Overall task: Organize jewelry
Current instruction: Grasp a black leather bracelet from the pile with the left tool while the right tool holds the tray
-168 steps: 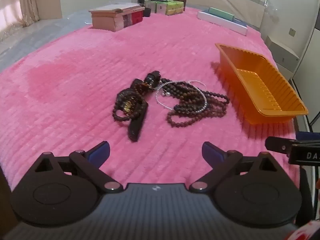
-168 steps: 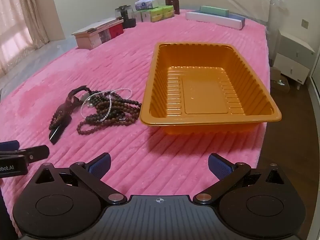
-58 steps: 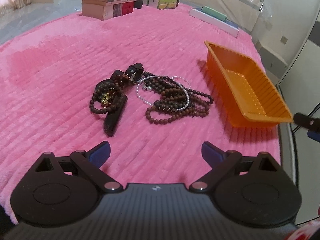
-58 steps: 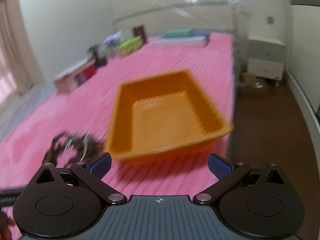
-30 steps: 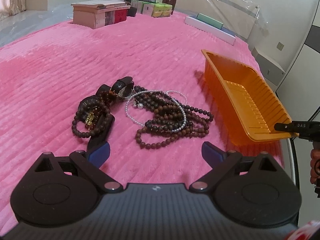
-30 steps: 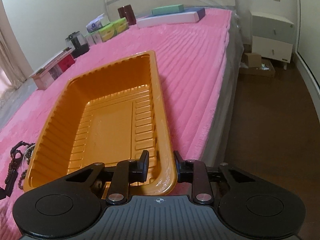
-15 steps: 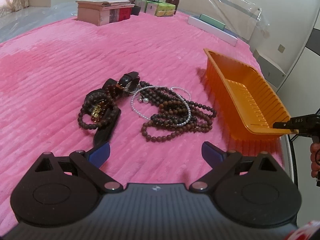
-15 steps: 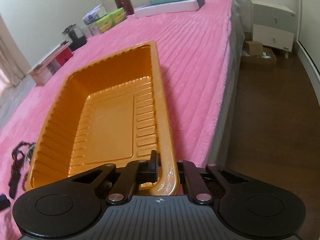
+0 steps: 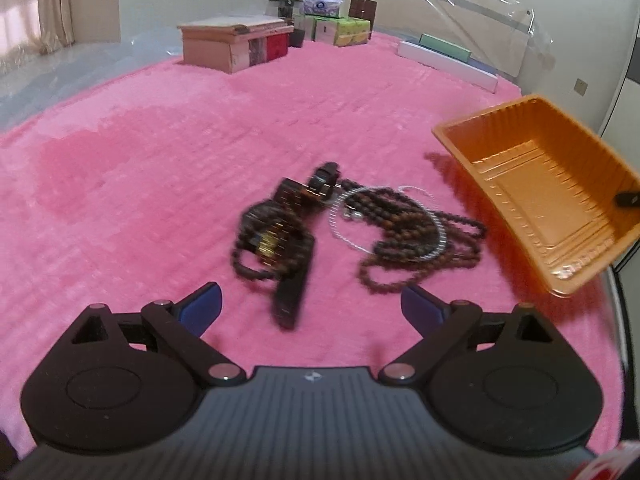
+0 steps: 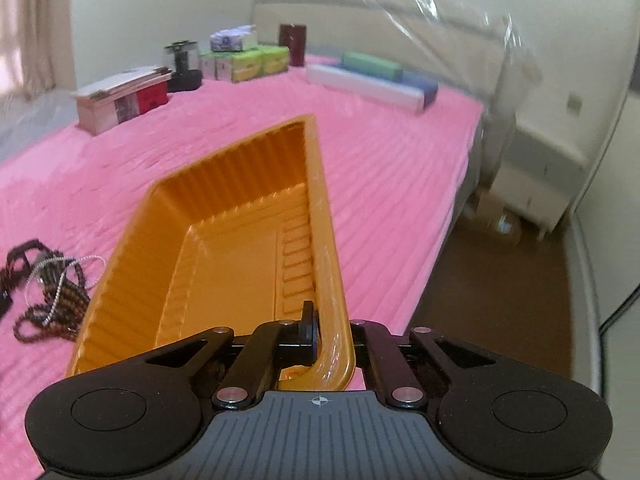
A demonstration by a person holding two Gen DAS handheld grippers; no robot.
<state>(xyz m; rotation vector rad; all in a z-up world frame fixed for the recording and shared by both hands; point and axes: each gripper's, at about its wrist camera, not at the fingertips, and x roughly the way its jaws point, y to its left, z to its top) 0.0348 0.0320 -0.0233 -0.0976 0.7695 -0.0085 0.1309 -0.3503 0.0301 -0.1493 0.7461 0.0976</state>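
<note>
Left gripper [image 9: 310,306] hangs over the pink ribbed plush bed cover [image 9: 160,168] with its blue-tipped fingers [image 9: 200,306] spread wide and nothing between them. Just ahead of that gap lies the jewelry, blurred in this view: a loop of dark brown wooden beads [image 9: 264,240] draped over a dark strap-like piece [image 9: 294,292] whose near end reaches toward the space between the fingers without touching them. To the right of these, partly tangled together, are a long string of brown beads [image 9: 416,248] and a thin silver bead chain [image 9: 384,220]. All of it rests on the bed cover, apart from the gripper.

Further right, the orange ribbed plastic tray [image 9: 532,184] is tilted, its near corner lifted clear of the cover and its open side turned toward the jewelry.

Right gripper [image 10: 328,334] is clamped on the tray's long right-hand rim near the closest corner, one black finger [image 10: 308,320] inside the wall and the other outside, hidden behind the rim. Its jaws have just been closing, with that rim between them. In the right wrist view the bead pile sits to the tray's left, near but not touching it. The tray holds no jewelry.
</note>
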